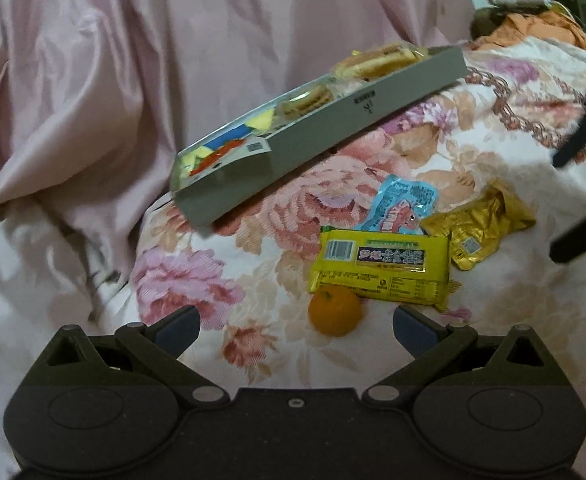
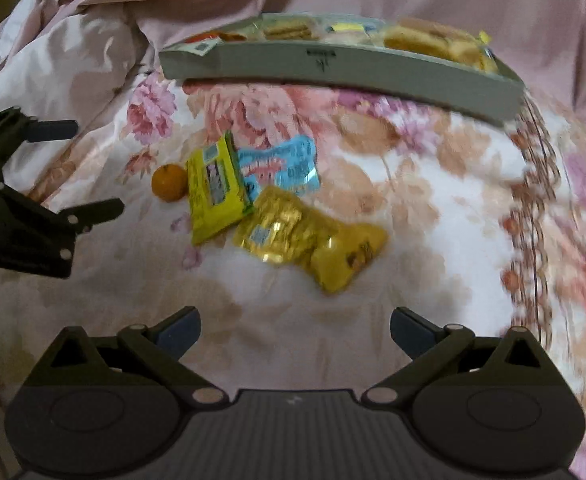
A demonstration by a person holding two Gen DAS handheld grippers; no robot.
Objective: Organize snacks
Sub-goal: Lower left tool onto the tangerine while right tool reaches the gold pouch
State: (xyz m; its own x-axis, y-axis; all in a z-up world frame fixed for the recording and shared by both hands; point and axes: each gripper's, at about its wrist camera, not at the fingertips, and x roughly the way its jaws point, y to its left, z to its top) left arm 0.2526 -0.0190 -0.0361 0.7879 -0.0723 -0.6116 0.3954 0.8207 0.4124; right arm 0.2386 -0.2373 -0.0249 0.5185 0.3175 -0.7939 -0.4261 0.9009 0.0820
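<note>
With both jaws spread and empty, the left hand-held gripper (image 1: 296, 326) sits nearest the orange (image 1: 335, 311), just ahead; the right hand-held gripper (image 2: 295, 330) hangs farther back.

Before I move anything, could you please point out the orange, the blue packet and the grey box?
orange (image 1: 334, 311), left wrist view, middle of its peel.
blue packet (image 1: 401, 204), left wrist view, middle of its printed face.
grey box (image 2: 333, 65), right wrist view, its long side wall.
</note>
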